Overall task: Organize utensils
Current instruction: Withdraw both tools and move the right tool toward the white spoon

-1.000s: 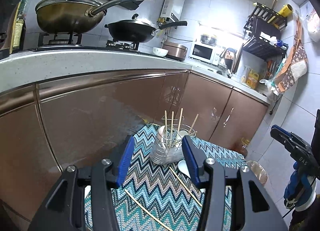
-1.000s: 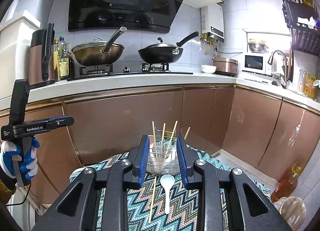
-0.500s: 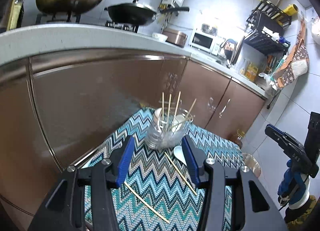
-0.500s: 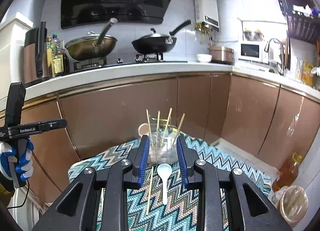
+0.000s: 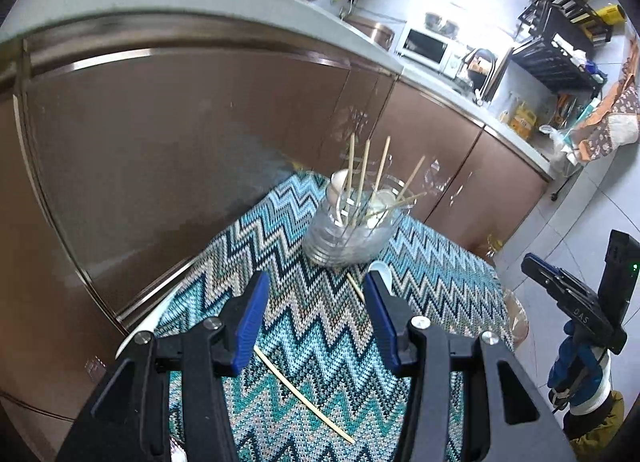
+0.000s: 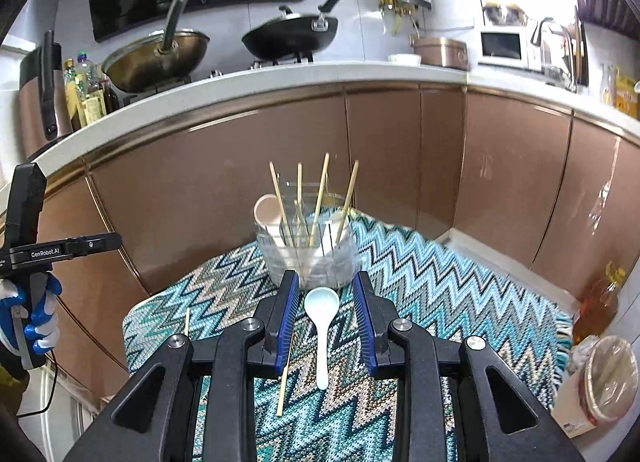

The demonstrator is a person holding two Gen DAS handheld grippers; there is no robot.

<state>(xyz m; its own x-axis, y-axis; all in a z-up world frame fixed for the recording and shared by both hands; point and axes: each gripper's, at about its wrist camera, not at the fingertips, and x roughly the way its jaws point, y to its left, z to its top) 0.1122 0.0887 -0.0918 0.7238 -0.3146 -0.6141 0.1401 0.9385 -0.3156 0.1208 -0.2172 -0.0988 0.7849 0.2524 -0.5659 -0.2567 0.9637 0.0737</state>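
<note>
Table cloth: zigzag weave in teal, white and tan, spread over a small table in front of brown kitchen cabinets.

Glass jar: clear, upright on the far part of the cloth. Holds several wooden chopsticks standing and leaning apart, plus two pale spoons with bowls up at the rim.

White spoon: lies flat on the cloth just in front of the jar, bowl toward the jar, handle toward the camera. In the right wrist view it sits between the two fingers of the right gripper, touching neither.

Loose chopstick, first: flat on the cloth, running under or just beside the left-hand finger of the right gripper; contact cannot be told. From the left wrist view only a short part of it shows near the right-hand finger.

Loose chopstick, second: flat on the cloth, on a diagonal, near the left gripper; its upper end passes behind the left-hand finger, the rest lies between and below the fingers.

Right gripper: fingers spread, holding nothing, tips close to the jar's base.

Left gripper: fingers spread wide, holding nothing, tips short of the jar, the jar seen beyond the gap.

Both are held by blue-gloved hands.
</note>
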